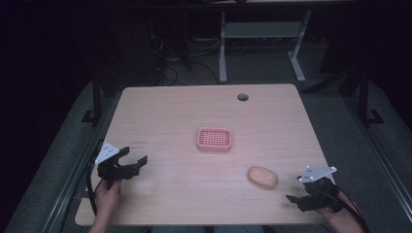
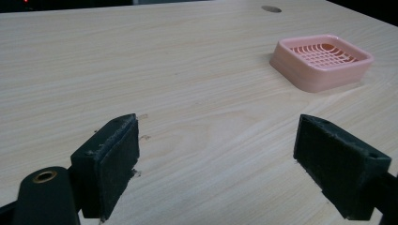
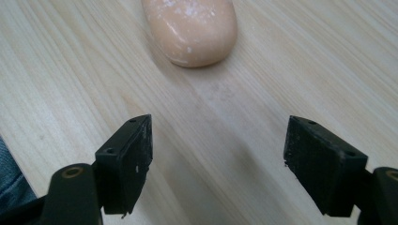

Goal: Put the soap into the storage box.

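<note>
One smooth peach oval soap [image 3: 190, 29] lies beyond the right gripper [image 3: 218, 161], fingers apart.

The high camera hangs above the person's edge of the desk [image 1: 160, 116] and looks forward and down, far enough back to take in the whole top and the floor beyond. The left gripper view sits low and close over the wood, looking along its own jaws across the desk toward the pink soap dish [image 2: 323, 61], which the high view has at the desk's middle [image 1: 214, 140]. The right gripper view is nearer still, tipped down between its jaws at the soap bar [image 3: 192, 29], seen from above near the front right edge [image 1: 262, 177].
</note>
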`<move>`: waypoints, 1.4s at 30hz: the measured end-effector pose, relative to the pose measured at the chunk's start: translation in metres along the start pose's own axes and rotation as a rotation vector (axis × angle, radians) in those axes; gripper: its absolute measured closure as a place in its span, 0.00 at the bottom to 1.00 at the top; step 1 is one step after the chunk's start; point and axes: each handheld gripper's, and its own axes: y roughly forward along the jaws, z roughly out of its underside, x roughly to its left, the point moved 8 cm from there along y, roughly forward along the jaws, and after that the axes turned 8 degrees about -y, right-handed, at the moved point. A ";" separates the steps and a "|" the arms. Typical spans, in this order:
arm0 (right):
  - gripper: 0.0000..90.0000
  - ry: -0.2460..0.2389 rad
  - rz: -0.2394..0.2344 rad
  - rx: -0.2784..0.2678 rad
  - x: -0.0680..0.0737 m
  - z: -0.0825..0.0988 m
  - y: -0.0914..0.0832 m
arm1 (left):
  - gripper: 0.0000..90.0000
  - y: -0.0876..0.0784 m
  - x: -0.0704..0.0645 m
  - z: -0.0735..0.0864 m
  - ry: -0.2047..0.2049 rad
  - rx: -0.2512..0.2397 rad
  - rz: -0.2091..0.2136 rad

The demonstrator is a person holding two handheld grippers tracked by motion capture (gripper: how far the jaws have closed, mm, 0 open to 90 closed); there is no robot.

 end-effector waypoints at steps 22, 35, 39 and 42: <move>0.26 -0.050 -0.031 -0.010 0.004 -0.025 0.006 | 0.16 -0.003 0.004 0.004 -0.009 0.004 -0.012; 0.26 -0.086 -0.032 -0.001 0.002 -0.040 0.005 | 0.16 -0.002 0.004 0.004 -0.014 0.002 -0.016; 0.26 -0.113 -0.043 0.013 0.002 -0.050 0.006 | 0.16 -0.003 0.004 0.004 -0.012 0.001 -0.015; 0.26 -0.130 -0.042 0.017 0.002 -0.054 0.008 | 0.16 -0.001 0.004 0.004 -0.011 0.005 -0.016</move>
